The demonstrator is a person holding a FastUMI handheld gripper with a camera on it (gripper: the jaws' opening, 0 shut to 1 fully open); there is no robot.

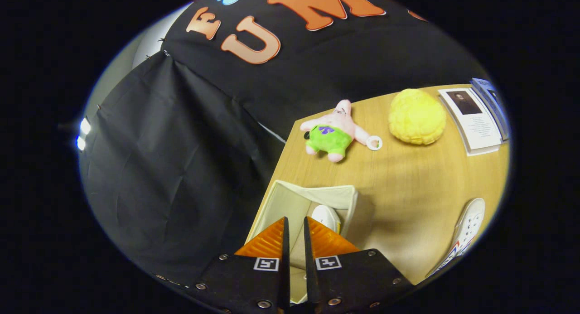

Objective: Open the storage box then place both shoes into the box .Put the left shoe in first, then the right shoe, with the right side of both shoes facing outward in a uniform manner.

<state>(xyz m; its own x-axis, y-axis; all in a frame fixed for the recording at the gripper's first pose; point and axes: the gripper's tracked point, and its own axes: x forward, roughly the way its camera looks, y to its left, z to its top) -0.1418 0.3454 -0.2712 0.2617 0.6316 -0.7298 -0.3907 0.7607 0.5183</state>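
Observation:
A cream fabric storage box (349, 200) stands open at the table's left edge, just ahead of my fingers. Inside it, the white toe of one shoe (326, 218) shows just beyond my right fingertip. The other shoe (467, 232), white with red and blue marks on its side, lies on the table well to the right of the box. My gripper (296, 221) hovers over the box's near side. Its fingers stand close together with only a narrow slit between them, and I see nothing held in it.
A pink and green plush star (333, 130) lies beyond the box with a small white ring (374, 143) beside it. A yellow fluffy ball (417, 117) and a leaflet (473, 119) sit at the far right. The wooden table (408, 187) ends at the box's left.

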